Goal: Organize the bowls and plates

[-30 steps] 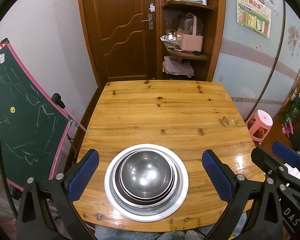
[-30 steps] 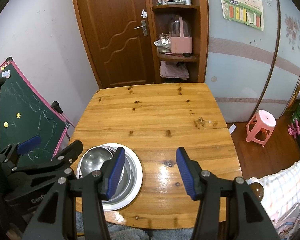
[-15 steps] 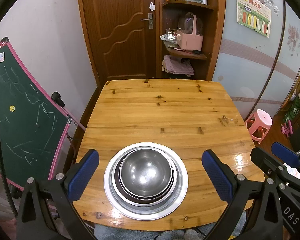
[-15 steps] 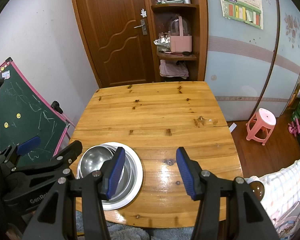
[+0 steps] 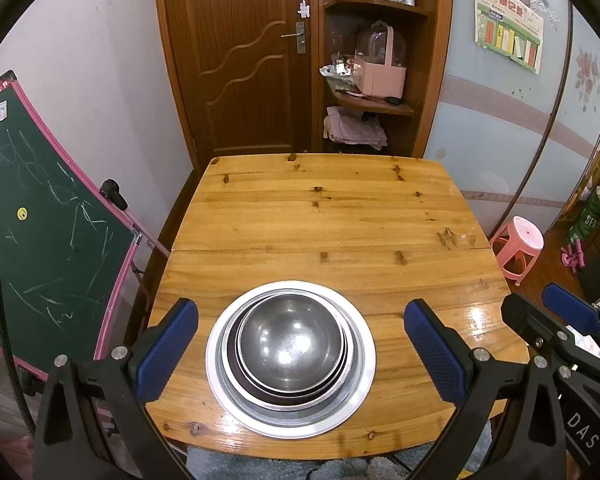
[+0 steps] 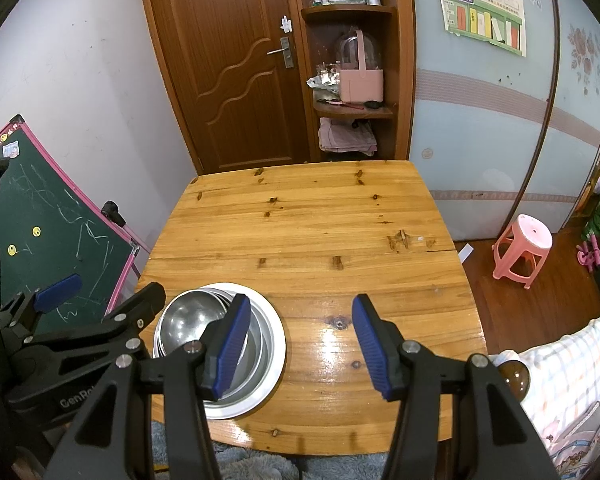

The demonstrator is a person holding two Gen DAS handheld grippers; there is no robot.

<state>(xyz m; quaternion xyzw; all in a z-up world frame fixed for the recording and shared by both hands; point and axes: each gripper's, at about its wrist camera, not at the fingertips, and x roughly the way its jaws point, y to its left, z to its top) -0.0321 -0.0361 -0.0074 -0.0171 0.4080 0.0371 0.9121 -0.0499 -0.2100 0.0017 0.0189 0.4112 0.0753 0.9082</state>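
Observation:
A steel bowl sits nested in other bowls on a wide white-rimmed plate, all one stack near the front edge of the wooden table. My left gripper is open and empty, its blue pads spread either side of the stack and held back above it. In the right wrist view the stack lies at the lower left, partly behind my right gripper's left finger. My right gripper is open and empty, over bare table to the right of the stack.
A green chalkboard leans left of the table. A brown door and a shelf unit with a pink basket stand behind it. A pink stool sits on the floor at the right.
Both grippers have drawn back and up a little from the table, so the stack looks slightly farther. Both stay open and the stack has not moved.

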